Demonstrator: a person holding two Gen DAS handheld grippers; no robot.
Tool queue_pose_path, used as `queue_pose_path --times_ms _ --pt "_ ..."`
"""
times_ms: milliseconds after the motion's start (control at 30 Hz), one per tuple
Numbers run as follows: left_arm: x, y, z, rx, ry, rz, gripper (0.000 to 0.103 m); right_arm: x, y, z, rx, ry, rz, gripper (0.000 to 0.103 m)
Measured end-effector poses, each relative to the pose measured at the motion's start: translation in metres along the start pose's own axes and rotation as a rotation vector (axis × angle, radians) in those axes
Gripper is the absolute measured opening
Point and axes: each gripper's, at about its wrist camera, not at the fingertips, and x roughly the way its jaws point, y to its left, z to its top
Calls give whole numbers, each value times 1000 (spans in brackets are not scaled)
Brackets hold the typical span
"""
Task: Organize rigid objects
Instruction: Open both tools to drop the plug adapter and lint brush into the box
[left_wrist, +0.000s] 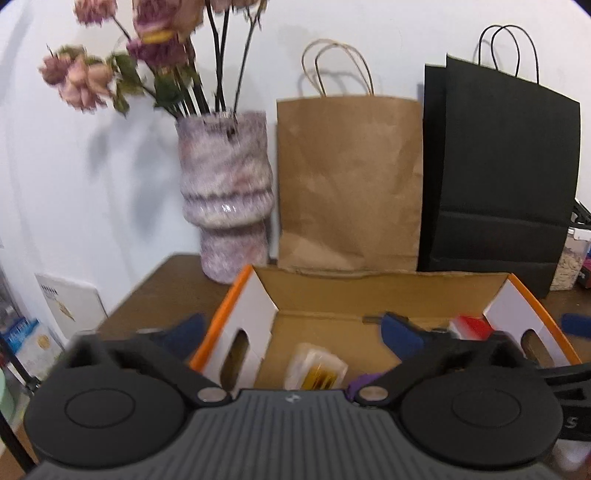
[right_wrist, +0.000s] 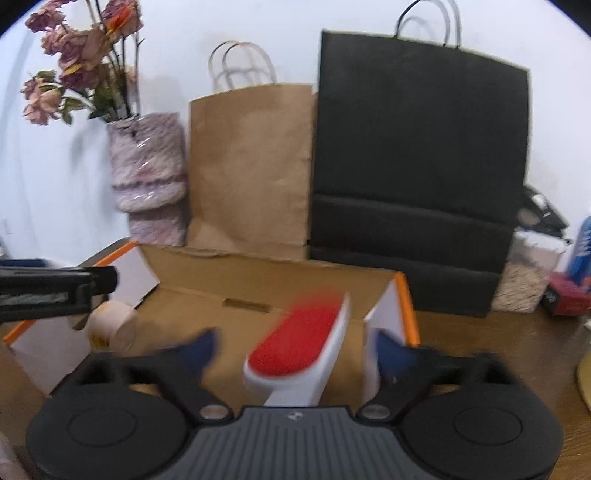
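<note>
A cardboard box (left_wrist: 225, 306) with orange edges stands open on the brown table. In it lie a clear plastic item with amber contents (left_wrist: 317, 371) and a small purple thing (left_wrist: 364, 380). My left gripper (left_wrist: 295, 332) is open over the box's left end, with nothing between its blue pads. In the right wrist view, a red-and-white brush (right_wrist: 299, 347) rests tilted inside the box (right_wrist: 406, 295). My right gripper (right_wrist: 295, 350) is open around it, with a gap on each side. The brush (left_wrist: 471, 326) also shows in the left wrist view.
A marbled vase of dried flowers (left_wrist: 225, 192), a brown paper bag (left_wrist: 351, 177) and a black paper bag (left_wrist: 498, 166) stand against the wall behind the box. A clear container (right_wrist: 528, 273) and a red box (right_wrist: 565, 295) sit to the right.
</note>
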Motion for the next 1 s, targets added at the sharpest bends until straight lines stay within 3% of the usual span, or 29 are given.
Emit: queue_pose_path --times_ms 533,1000 --pt "-2 3 2 -4 4 36 103 -11 -5 3 22 -48 -15 103" --pt "-33 11 -7 2 -21 34 103 -48 -6 -9 22 -88 -30 103"
